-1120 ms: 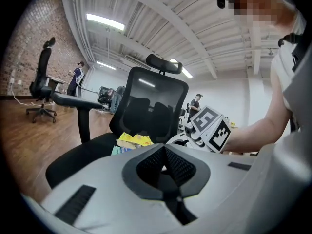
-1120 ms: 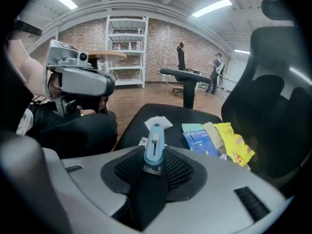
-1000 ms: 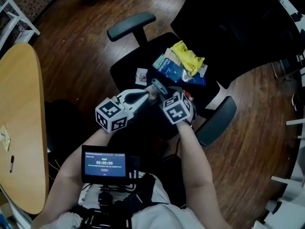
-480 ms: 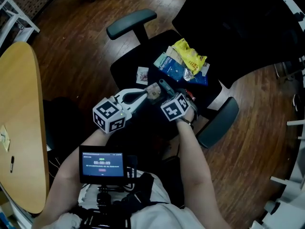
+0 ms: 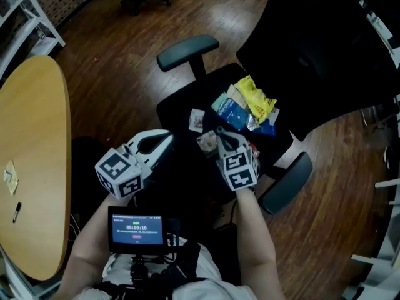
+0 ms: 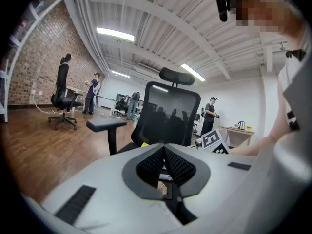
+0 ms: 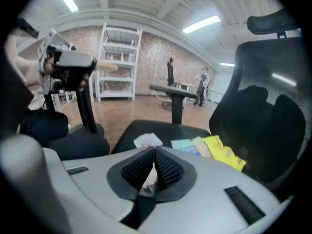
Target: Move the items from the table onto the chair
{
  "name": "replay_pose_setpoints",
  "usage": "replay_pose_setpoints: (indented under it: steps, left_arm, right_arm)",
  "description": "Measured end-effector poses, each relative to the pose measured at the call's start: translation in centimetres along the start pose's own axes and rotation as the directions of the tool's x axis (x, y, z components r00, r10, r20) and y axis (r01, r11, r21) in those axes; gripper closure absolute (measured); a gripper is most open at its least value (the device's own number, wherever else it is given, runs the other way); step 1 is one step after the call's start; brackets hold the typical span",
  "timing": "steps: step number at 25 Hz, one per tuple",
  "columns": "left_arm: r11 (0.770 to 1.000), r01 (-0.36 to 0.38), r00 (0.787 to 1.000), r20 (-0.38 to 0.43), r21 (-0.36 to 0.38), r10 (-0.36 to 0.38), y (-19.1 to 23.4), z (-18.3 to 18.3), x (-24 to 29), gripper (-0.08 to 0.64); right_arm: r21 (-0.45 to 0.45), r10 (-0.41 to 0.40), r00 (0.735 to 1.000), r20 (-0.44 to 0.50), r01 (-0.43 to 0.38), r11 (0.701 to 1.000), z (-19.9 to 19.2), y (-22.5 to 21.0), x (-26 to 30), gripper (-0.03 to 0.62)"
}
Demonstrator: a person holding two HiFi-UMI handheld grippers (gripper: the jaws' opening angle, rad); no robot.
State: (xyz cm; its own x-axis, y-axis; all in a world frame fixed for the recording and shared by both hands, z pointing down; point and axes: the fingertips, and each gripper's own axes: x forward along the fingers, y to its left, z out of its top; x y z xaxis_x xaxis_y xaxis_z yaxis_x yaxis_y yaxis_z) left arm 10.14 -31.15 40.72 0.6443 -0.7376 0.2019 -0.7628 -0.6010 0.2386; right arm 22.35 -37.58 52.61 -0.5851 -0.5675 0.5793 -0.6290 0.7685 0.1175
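Left hand-held gripper (image 5: 166, 137), jaws together, withdrew; right hand-held gripper (image 5: 220, 134) just clamped packet (image 5: 205, 143).

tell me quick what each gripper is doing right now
Left gripper: jaws together, holding nothing visible.
Right gripper: jaws have just closed on a small pale packet.

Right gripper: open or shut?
Shut on a small packet: the right gripper's jaws have just been closing and now pinch it.
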Motion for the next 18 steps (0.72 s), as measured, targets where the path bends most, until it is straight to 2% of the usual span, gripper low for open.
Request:
replay_pose_setpoints:
  steps: [2,4,5,7,10,12,14,18]
  left_arm:
    - [0.999,-0.026,1.000,-0.005,-0.035,0.026,-1.2,1.2,-3.8,0.552]
    - [0.997,-0.064,0.998,0.000,-0.041,0.064,-1.7,3.2,-7.7,0.552]
    - [0.996,-0.085,0.996,0.022,-0.030,0.085,-1.2,4.8,-8.9,0.552]
    - [0.994,-0.112,0.990,0.086,0.004,0.111,-0.2,8.5,-10.4,0.552]
    - [0.982,-0.184,0.974,0.140,0.039,0.177,0.2,11.8,-14.0,0.552]
    - [0.974,-0.222,0.964,0.160,0.036,0.214,0.0,12.9,-16.7,0.552]
    - [0.965,-0.260,0.952,0.178,0.043,0.248,-0.2,13.6,-19.5,0.552]
    - [0.937,-0.347,0.921,0.207,0.047,0.331,-0.1,14.2,-25.0,0.554]
  right_arm:
    - [0.064,0.117,0.988,0.097,-0.124,0.990,3.0,4.2,-2.0,0.586]
    - [0.085,0.244,0.949,0.200,-0.265,0.961,7.2,8.5,-3.4,0.586]
    - [0.072,0.292,0.919,0.265,-0.321,0.944,10.2,9.8,-3.7,0.586]
    - [0.017,0.367,0.843,0.393,-0.406,0.914,16.6,11.4,-4.0,0.586]
    - [-0.075,0.474,0.720,0.507,-0.511,0.856,23.6,16.0,-5.6,0.586]
    - [-0.137,0.542,0.648,0.535,-0.567,0.812,26.8,19.3,-6.6,0.586]
    - [-0.187,0.604,0.588,0.539,-0.615,0.766,29.3,22.4,-7.4,0.586]
    - [-0.227,0.687,0.495,0.532,-0.698,0.679,32.5,27.8,-8.3,0.586]
